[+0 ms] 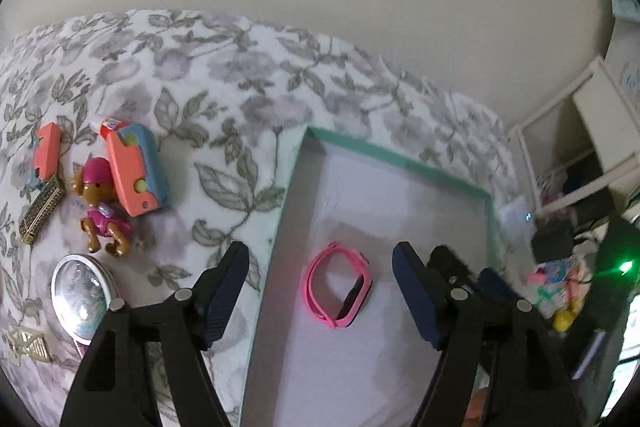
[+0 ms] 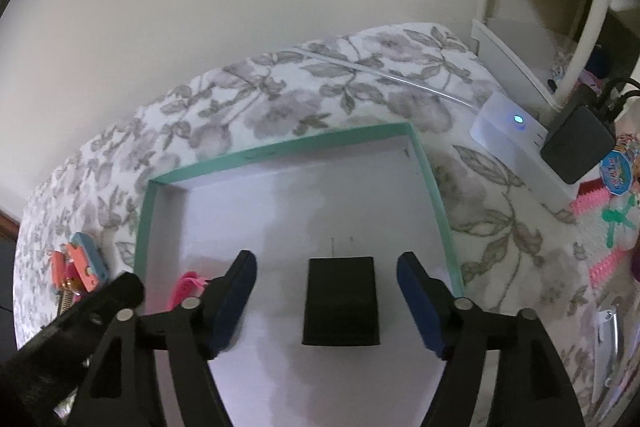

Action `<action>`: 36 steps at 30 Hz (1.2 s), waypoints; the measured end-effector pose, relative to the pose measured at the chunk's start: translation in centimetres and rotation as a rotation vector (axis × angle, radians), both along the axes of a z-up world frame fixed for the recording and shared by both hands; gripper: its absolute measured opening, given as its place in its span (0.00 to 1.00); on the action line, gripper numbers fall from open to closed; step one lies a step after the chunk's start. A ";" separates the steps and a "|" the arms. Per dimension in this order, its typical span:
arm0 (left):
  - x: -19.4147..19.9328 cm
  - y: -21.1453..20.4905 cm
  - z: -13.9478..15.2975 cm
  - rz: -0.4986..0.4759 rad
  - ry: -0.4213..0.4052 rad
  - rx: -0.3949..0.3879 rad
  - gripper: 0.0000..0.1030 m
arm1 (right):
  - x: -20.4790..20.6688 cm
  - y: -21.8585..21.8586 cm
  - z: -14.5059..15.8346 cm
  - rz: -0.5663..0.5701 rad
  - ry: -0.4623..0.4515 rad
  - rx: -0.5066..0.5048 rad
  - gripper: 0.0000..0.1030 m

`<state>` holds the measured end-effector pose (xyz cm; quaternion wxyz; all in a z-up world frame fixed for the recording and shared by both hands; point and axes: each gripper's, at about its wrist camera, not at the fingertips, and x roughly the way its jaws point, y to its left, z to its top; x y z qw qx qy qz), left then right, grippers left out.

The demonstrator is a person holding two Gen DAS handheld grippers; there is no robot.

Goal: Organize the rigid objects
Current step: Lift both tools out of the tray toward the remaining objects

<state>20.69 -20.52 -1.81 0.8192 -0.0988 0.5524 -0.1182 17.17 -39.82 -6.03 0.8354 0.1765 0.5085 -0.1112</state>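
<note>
Currently, both grippers hover over a shallow tray (image 1: 396,155) with a teal rim and a pale floor, which rests on a floral-patterned cloth (image 1: 208,75).

Left wrist view: the left gripper (image 1: 320,291) sits at the lower centre of the frame with its jaws spread wide and nothing pressed between the pads. A pink wristband with a dark face (image 1: 340,287) lies on the tray floor between the two fingers, clear of both. Part of the right gripper's dark body shows just behind the right-hand finger.

At the left of this frame, outside the tray, several items lie on the cloth:
- an orange and blue block toy (image 1: 138,167) at upper left;
- a smaller orange piece (image 1: 47,151) beside it, nearer the frame edge;
- a brown puppy figure in pink clothing (image 1: 102,205) just below the block toy;
- a gold ridged clip (image 1: 41,213) left of the figure;
- a round mirror-like disc (image 1: 82,297) at lower left.

Right wrist view: the right gripper (image 2: 326,303) occupies the lower centre, jaws also spread wide and gripping nothing. A black rectangular block (image 2: 341,303) lies flat on the tray floor between the fingers, touching neither pad. The left gripper's black body crosses the lower left corner, with the pink wristband partly visible behind the left-hand finger.

At the right of this frame, beyond the tray, a white device with a blue light (image 2: 508,131) rests on the cloth.
</note>
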 end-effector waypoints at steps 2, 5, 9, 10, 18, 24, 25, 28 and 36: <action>0.1 0.6 0.7 0.022 -0.021 0.007 0.73 | 0.0 0.1 0.0 0.008 -0.015 0.015 0.77; 0.2 1.8 1.3 0.061 -0.049 0.049 0.73 | -0.1 0.0 0.3 0.000 -0.039 0.035 0.79; 0.5 3.4 1.3 0.100 -0.062 0.089 0.76 | -0.4 -0.3 0.8 -0.015 -0.090 0.080 0.96; 0.6 3.9 1.3 0.113 -0.068 0.098 0.81 | -0.5 -0.5 0.9 -0.015 -0.105 0.105 1.00; 0.9 8.6 2.6 0.226 -0.154 0.126 0.98 | -0.7 -0.2 3.2 -0.015 -0.213 0.116 1.00; 0.6 12.9 4.5 0.308 -0.242 0.143 0.98 | -1.2 1.3 6.1 0.016 -0.322 0.093 1.00; 0.4 13.7 4.9 0.322 -0.263 0.141 0.98 | -1.2 1.9 6.7 0.031 -0.337 0.071 1.00; 0.0 16.0 5.9 0.367 -0.314 0.141 0.98 | -0.9 3.6 7.5 0.075 -0.346 0.017 1.00; -0.9 22.3 7.7 0.470 -0.327 0.208 0.98 | -0.7 7.7 8.5 0.163 -0.351 -0.007 1.00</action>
